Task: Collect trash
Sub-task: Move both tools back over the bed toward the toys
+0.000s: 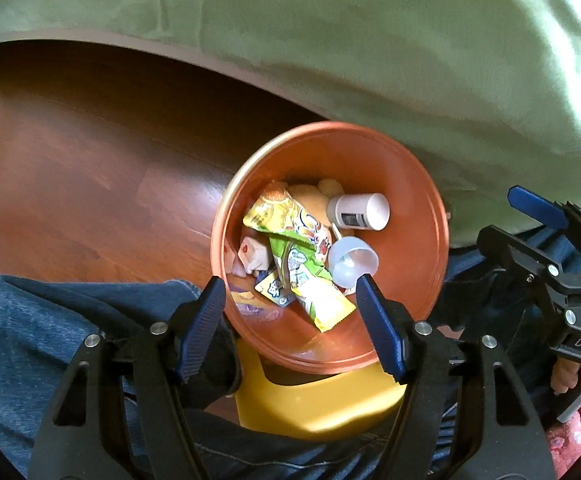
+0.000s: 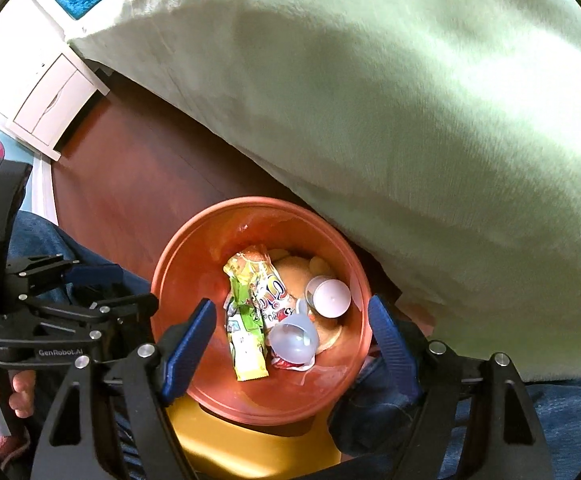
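Observation:
An orange bin stands on the floor below both grippers. It holds several pieces of trash: yellow-green snack wrappers, a white bottle, a clear plastic cup and a small carton. My left gripper is open and empty above the bin's near rim. My right gripper is open and empty above the bin; it also shows at the right of the left wrist view.
A bed with a pale green cover lies just behind the bin. A yellow stool sits under the near rim. The person's jeans flank the bin. Brown wood floor lies left, with a white cabinet.

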A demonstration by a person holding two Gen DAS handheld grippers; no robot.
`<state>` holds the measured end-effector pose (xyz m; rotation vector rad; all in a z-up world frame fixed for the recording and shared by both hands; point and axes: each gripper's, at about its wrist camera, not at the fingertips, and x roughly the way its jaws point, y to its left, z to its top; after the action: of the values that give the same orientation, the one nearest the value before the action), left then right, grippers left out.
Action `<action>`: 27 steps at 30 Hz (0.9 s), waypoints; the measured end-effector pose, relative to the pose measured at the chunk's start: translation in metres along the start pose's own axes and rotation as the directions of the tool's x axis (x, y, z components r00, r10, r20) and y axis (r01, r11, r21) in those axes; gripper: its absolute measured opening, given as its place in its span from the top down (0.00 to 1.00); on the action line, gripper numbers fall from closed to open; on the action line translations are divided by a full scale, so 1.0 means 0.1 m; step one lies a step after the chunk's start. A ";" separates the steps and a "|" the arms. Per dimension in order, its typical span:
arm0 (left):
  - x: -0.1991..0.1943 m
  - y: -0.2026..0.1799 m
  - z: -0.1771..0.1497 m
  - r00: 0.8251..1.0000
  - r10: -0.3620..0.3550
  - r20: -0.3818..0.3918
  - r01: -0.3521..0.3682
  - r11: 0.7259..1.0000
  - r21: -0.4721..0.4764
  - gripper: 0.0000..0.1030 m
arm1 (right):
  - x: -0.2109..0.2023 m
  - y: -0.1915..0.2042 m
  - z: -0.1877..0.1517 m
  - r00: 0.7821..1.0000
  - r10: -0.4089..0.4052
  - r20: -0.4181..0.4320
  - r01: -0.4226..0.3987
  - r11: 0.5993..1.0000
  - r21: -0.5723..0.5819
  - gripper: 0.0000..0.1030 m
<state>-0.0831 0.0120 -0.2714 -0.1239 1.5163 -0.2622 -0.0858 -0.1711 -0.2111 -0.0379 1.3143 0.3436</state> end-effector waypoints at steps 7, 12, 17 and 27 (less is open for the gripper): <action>-0.48 -0.01 0.14 0.989 0.028 0.145 -0.031 0.999 0.019 0.36 | -0.44 0.08 0.16 0.993 0.015 0.121 -0.012 1.000 -0.026 0.26; -0.93 0.00 0.29 0.961 0.030 0.275 -0.038 0.999 0.024 0.26 | -0.83 0.15 0.34 0.974 0.060 0.217 -0.049 0.997 -0.057 0.26; -1.25 0.04 0.45 0.928 0.039 0.370 -0.052 0.998 0.026 0.24 | -1.18 0.15 0.62 0.938 0.074 0.338 -0.042 0.994 -0.102 0.26; -1.50 0.21 0.74 0.888 0.019 0.459 -0.013 1.000 -0.016 0.20 | -1.27 0.00 2.18 0.896 -0.004 0.444 0.048 0.995 -0.088 0.24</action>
<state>-0.0126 0.0636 -0.1267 -0.1707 1.0442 -0.1928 0.0921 -0.1517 -0.0340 -0.0555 0.8413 0.3681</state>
